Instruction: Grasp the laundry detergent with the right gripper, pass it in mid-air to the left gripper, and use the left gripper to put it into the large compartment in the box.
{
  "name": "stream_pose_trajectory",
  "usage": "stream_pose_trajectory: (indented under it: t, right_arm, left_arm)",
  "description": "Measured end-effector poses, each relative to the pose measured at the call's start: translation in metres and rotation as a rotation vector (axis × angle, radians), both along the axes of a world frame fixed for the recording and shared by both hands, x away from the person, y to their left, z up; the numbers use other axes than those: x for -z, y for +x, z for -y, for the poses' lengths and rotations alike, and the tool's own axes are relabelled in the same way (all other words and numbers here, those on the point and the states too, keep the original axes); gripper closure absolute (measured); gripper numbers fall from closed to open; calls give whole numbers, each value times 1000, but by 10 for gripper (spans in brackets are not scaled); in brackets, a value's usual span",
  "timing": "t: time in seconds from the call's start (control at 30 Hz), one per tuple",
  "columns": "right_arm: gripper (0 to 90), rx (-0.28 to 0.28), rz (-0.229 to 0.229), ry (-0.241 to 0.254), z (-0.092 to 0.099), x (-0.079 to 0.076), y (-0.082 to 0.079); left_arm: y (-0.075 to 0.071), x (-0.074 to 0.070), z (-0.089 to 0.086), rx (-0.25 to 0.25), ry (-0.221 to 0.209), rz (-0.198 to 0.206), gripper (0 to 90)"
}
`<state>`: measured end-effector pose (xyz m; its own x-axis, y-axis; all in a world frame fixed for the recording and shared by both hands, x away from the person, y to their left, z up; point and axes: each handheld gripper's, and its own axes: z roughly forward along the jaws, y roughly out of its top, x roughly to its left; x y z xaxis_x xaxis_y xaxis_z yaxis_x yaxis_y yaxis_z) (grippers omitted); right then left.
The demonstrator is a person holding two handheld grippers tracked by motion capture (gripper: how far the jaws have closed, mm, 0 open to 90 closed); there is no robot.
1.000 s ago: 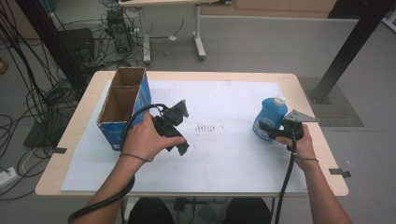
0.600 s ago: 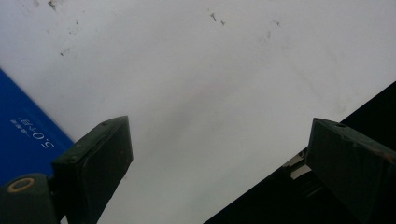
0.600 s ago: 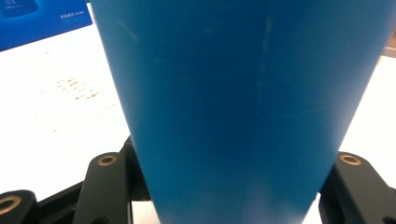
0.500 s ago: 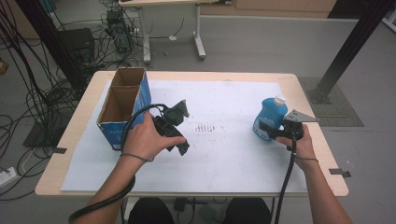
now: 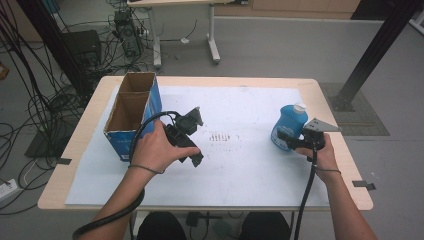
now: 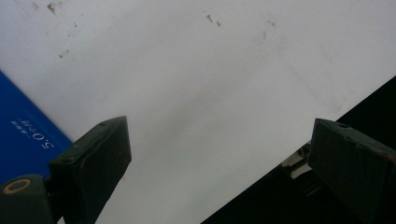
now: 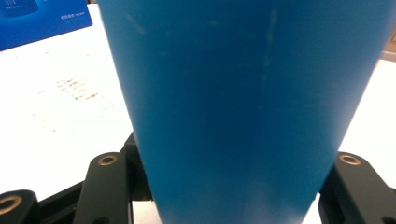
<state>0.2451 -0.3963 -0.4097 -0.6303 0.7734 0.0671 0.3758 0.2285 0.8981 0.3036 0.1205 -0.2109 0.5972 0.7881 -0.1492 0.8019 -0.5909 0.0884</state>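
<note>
A blue bottle [image 5: 288, 124] with a white cap stands upright at the right of the white sheet [image 5: 240, 170]. My right gripper [image 5: 284, 140] is shut on its lower body; in the right gripper view the bottle [image 7: 243, 102] sits between the two black jaws of that gripper [image 7: 229, 189]. My left gripper [image 5: 196, 159] is held left of the table's middle, beside an open blue cardboard box [image 5: 153, 103]. In the left gripper view its jaws stand wide apart, so this gripper [image 6: 219, 158] is open over bare white sheet with nothing between them.
The wooden table [image 5: 327, 97] carries the sheet, which has a patch of small brown marks [image 5: 220, 136] in the middle. The box [image 6: 23, 135] is at the left of the left gripper view. Cables and equipment lie on the floor at the left, and a black post stands at the right.
</note>
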Motion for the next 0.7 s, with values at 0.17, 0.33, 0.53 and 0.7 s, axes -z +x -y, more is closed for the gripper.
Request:
stream_pose_trajectory:
  t: [0.17,0.33,0.53,0.7]
  right_arm:
    - [420,2,2,3,0,1,0]
    - [420,2,3,3,0,1,0]
    - [419,4,5,5,0,2,-1]
    - [420,4,6,5,0,2,-1]
  left_arm:
    - [-1,0,0,-4,1,2,66]
    - [-1,-1,-1,-5,1,4,67]
    - [0,-1,0,-3,2,3,67]
    - [0,0,-1,-1,0,1,67]
